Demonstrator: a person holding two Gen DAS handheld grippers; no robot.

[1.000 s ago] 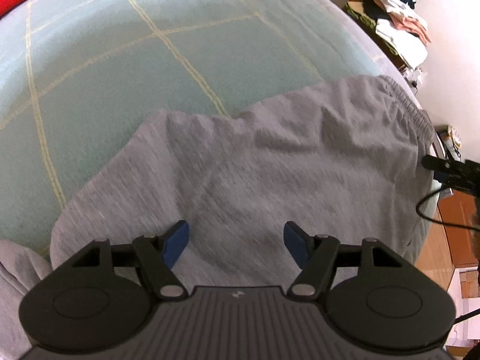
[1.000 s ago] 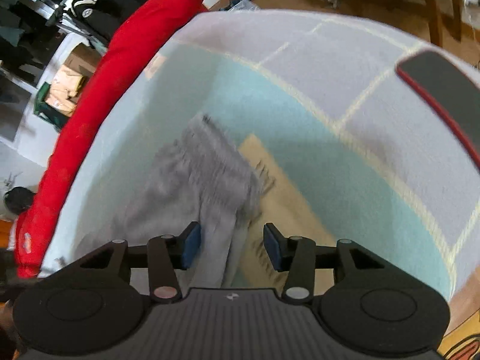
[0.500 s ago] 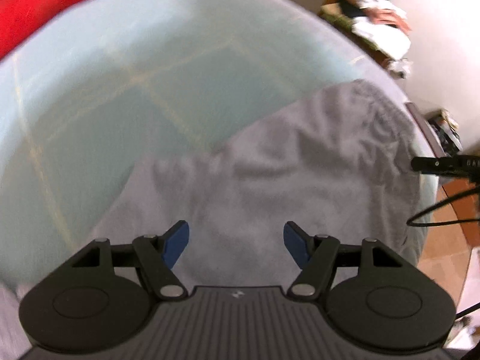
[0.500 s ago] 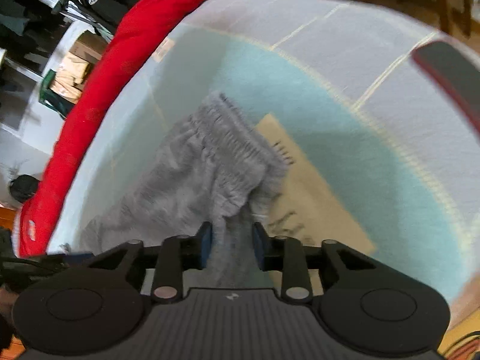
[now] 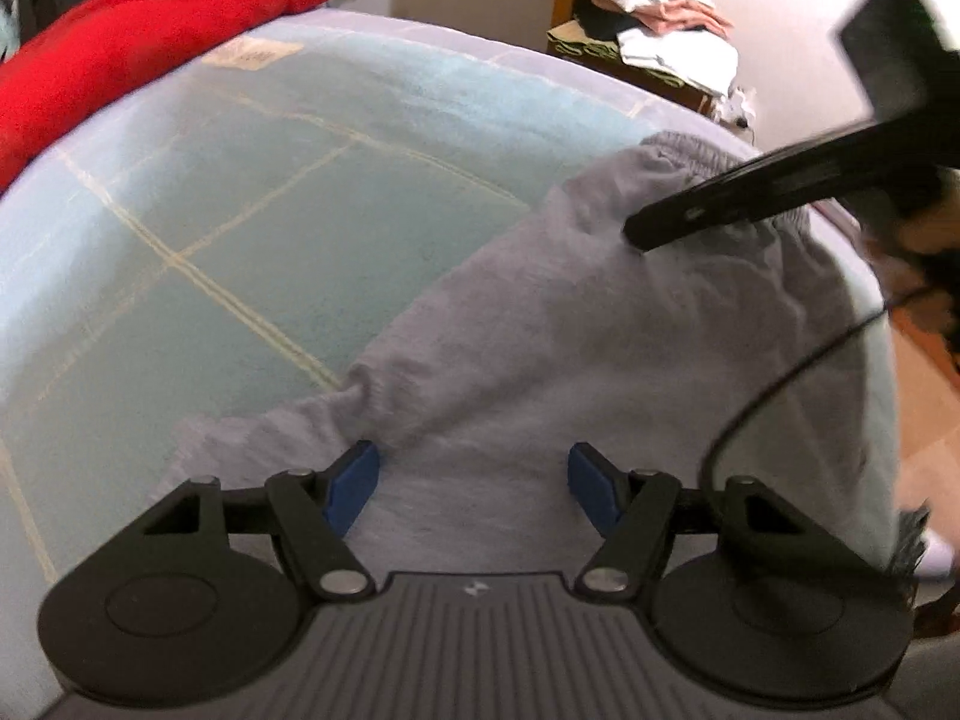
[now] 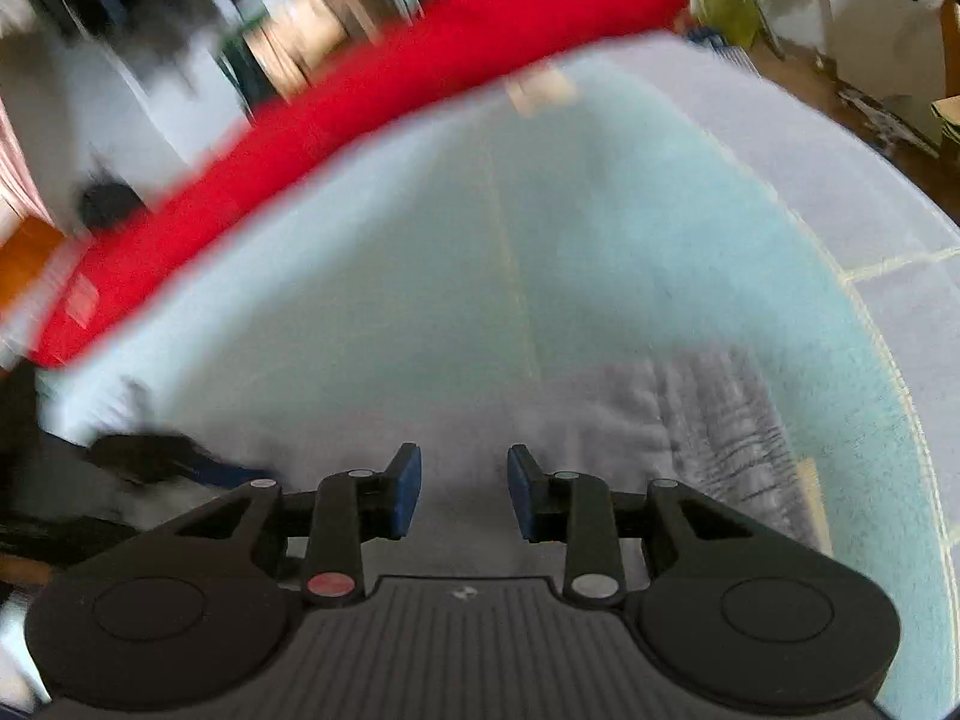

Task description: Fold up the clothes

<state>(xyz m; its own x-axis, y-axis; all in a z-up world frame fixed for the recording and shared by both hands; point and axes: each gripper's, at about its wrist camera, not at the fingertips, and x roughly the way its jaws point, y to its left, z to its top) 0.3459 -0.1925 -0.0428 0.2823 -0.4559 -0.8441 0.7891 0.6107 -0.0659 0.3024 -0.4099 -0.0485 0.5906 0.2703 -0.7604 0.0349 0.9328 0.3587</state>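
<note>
1. A pale blue blanket (image 5: 288, 192) with thin yellow grid lines covered the bed; a red bolster (image 5: 150, 36) ran along its far edge at upper left of the left wrist view.
2. A heap of clothes (image 5: 648, 18) sat on a stand at upper right, against a white wall.
3. The blanket's centre and left lay bare; the bed edge fell away to wooden floor at far right.
4. The grey sweatpants (image 5: 600, 360) lay at lower right, long axis diagonal, with the elastic waistband pointing to the upper right.
5. The left gripper (image 5: 474, 486) hung spread wide over the grey cloth, pinching nothing.
6. The right gripper (image 6: 464, 492) was partly spread over the cloth; that view was motion-blurred, so contact could not be told.
</note>
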